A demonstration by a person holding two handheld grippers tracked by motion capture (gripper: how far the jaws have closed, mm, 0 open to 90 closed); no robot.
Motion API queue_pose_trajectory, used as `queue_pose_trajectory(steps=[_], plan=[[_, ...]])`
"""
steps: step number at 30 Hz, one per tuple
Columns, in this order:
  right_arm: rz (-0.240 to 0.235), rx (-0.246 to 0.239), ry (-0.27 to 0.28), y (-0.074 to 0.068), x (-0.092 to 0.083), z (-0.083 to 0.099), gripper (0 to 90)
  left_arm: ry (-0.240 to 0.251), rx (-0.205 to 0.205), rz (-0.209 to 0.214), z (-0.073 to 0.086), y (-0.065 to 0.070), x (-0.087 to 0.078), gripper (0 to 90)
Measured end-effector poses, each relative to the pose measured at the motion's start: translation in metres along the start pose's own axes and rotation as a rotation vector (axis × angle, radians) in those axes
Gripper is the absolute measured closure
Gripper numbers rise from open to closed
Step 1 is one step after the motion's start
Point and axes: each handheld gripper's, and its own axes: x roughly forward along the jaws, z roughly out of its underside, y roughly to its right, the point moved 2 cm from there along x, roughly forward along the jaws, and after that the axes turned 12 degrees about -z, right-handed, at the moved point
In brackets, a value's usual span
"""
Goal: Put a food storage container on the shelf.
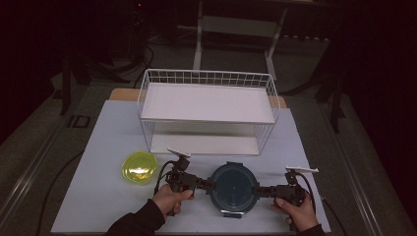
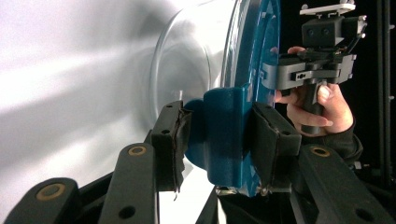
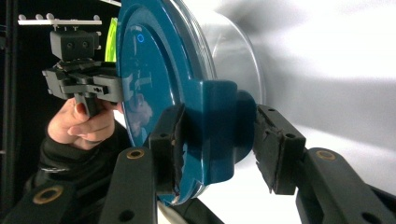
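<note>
A round clear container with a dark blue lid [image 1: 232, 187] sits near the table's front edge. A blue latch [image 2: 224, 135] on its left side sits between the pads of my left gripper [image 2: 219, 140], which presses on it from both sides. My right gripper [image 3: 217, 144] is closed the same way on the opposite latch [image 3: 215, 130], its far pad just meeting the latch's bulge. In the high view the left gripper [image 1: 210, 185] and right gripper [image 1: 256, 191] flank the lid, each held level by a hand.
A yellow-green round bowl [image 1: 139, 167] lies left of the container. A white two-tier wire rack [image 1: 206, 110] stands behind, its shelves bare. The white table cover [image 1: 108, 196] has free room at front left. The surroundings are dark.
</note>
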Motion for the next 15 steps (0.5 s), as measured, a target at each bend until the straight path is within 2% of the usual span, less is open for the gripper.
queue_pose_trajectory(steps=[2, 6, 11, 15], plan=[[0.012, -0.007, -0.003, -0.003, 0.000, -0.002, 54.7, -0.014, -0.001, 0.003, 0.001, 0.000, 0.000, 56.9], [0.005, -0.022, -0.005, -0.007, -0.001, -0.002, 54.8, -0.001, 0.009, 0.007, 0.000, 0.004, -0.006, 57.1], [-0.013, -0.046, 0.001, -0.019, -0.003, -0.005, 54.8, 0.022, 0.038, 0.006, -0.004, 0.016, -0.019, 57.2], [-0.024, -0.076, 0.009, -0.034, -0.006, -0.010, 54.7, 0.041, 0.062, 0.010, -0.009, 0.026, -0.031, 57.3]])
